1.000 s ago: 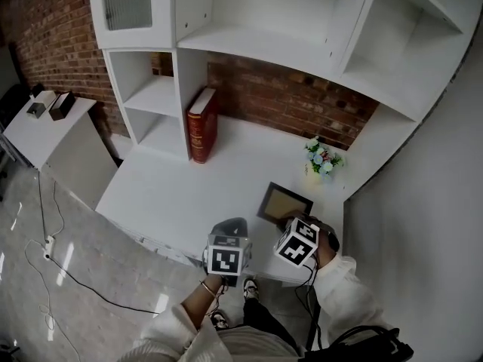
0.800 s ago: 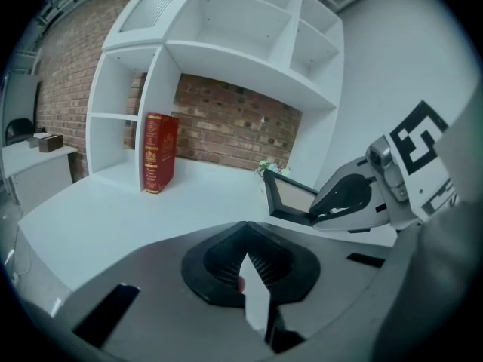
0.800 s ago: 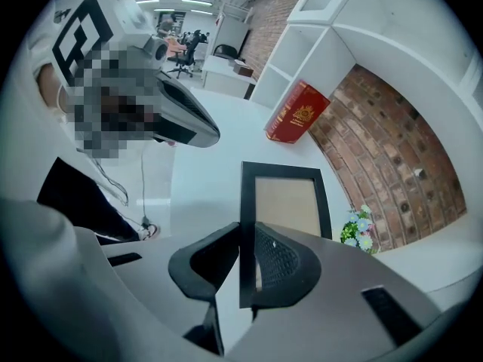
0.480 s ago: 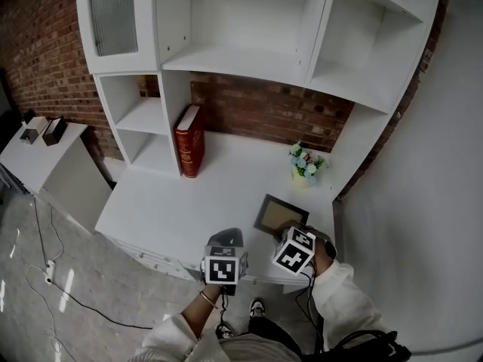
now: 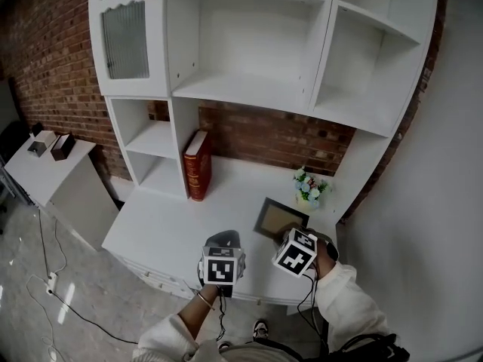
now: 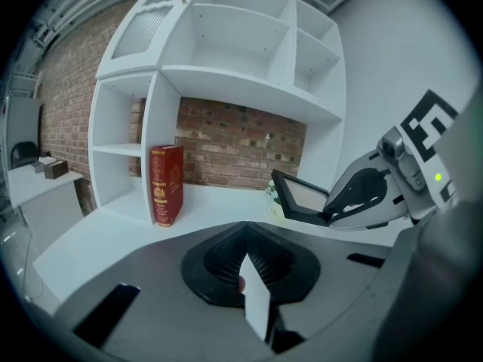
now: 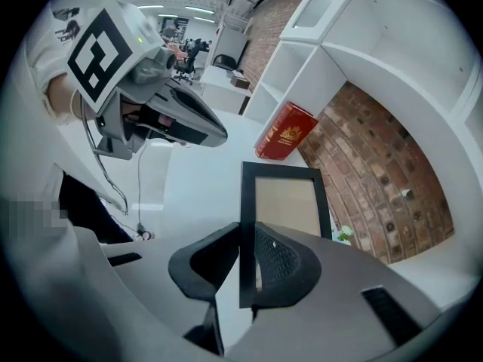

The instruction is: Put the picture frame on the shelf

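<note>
The picture frame (image 5: 281, 219), black with a tan panel, hangs tilted just above the white desk (image 5: 181, 210) at its right end. My right gripper (image 5: 286, 236) is shut on the frame's near edge. In the right gripper view the frame (image 7: 285, 200) stands up from between the jaws. The left gripper view shows the frame (image 6: 302, 197) with the right gripper (image 6: 326, 217) clamped on its lower corner. My left gripper (image 5: 224, 239) hovers to the frame's left, shut and holding nothing. The white shelf unit (image 5: 249, 89) rises behind the desk with bare compartments.
A red book (image 5: 198, 164) leans against the shelf's divider at the back left of the desk. A small pot of flowers (image 5: 309, 188) stands just behind the frame. A low white side table (image 5: 45, 164) with small boxes stands far left. Cables lie on the floor.
Both grippers have risen a little, and the frame has come up off the desk with the right one. The head view has tipped up and shows more of the shelves.
</note>
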`<state>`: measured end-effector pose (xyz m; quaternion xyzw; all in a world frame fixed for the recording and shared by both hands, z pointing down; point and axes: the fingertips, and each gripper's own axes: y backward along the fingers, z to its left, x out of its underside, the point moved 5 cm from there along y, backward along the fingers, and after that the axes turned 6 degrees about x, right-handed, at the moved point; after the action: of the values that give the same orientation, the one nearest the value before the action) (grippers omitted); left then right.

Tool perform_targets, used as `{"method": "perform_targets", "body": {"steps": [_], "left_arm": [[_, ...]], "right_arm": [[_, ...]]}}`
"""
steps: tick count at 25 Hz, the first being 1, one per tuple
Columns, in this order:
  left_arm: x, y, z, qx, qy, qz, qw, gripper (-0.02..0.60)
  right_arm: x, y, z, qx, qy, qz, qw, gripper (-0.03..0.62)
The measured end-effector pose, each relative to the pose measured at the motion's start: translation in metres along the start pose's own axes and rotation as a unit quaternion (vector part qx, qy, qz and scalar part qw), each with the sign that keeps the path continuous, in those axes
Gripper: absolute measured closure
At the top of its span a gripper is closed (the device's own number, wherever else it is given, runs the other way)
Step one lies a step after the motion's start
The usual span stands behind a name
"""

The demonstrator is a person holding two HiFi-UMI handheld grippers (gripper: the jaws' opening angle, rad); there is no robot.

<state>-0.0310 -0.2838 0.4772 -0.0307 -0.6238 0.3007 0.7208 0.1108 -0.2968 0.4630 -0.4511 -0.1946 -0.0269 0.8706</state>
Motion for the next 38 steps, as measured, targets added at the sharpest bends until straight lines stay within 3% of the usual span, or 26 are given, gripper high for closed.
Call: {"method": "perform_targets", "body": {"steps": [11, 22, 38], "left_arm": [[-0.105, 0.022, 0.032, -0.028, -0.064, -0.070, 0.9951, 0.574], [-0.198, 0.044, 0.064, -0.042, -0.065, -0.117, 0.9901, 0.574], [-0.286, 0.056, 0.076, -0.039, -0.092, -0.158, 0.9824, 0.574]], "right_arm": [[-0.073, 0.049, -0.087, 0.028, 0.006, -0.044, 0.999, 0.523], [-0.156, 0.099, -0.144, 0.049, 0.039, -0.060, 0.996, 0.523], [-0.234, 0.111, -0.212, 0.069, 0.041, -0.076, 0.994, 0.523]]}}
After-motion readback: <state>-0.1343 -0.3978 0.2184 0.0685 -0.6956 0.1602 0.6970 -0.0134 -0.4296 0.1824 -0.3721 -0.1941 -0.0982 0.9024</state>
